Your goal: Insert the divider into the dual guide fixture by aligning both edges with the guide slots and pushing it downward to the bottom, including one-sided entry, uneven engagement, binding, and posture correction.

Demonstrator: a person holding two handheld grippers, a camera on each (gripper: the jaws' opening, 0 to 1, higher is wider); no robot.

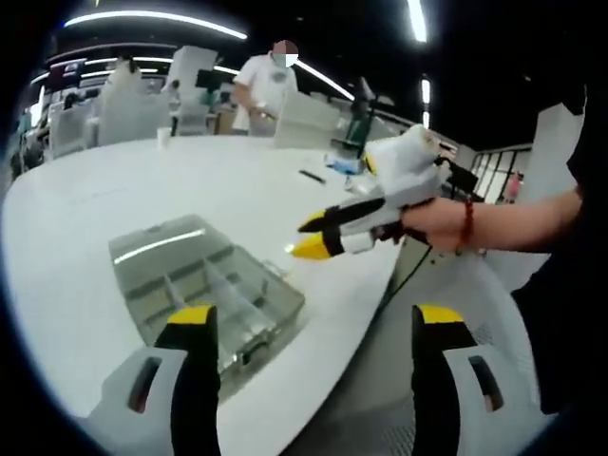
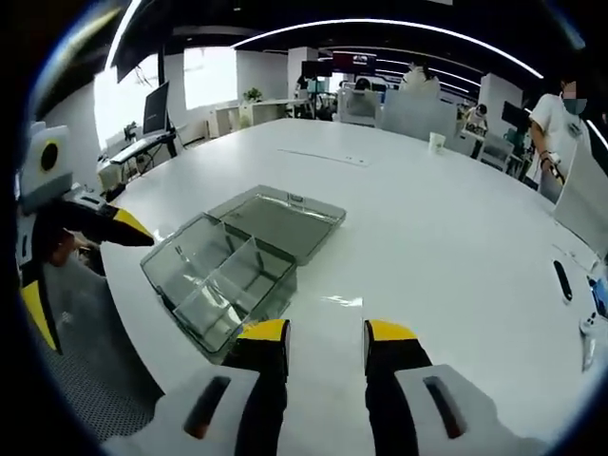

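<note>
Clear plastic, the compartmented fixture box (image 2: 223, 271) was seen lying open near the white bench (image 2: 427, 218) edge, its lid (image 2: 280, 220) folded flat (internal partitions visible). Left gripper (image 1: 309, 328) jaws were spread wide, holding nothing; right gripper (image 2: 326, 344) jaws were slightly parted, gripping nothing.

One clear compartment box (image 2: 220, 274), two hand-held grippers, one table (image 2: 418, 209).

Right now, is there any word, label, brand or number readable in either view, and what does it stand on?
None can be read.
Clear plastic box on the white table: no label visible.
Left tool and right tool: yellow tips, no lettering visible.
Wall screens far across the room: too small and blurred to read.
Dark flat object on the table: no marking legible.
</note>
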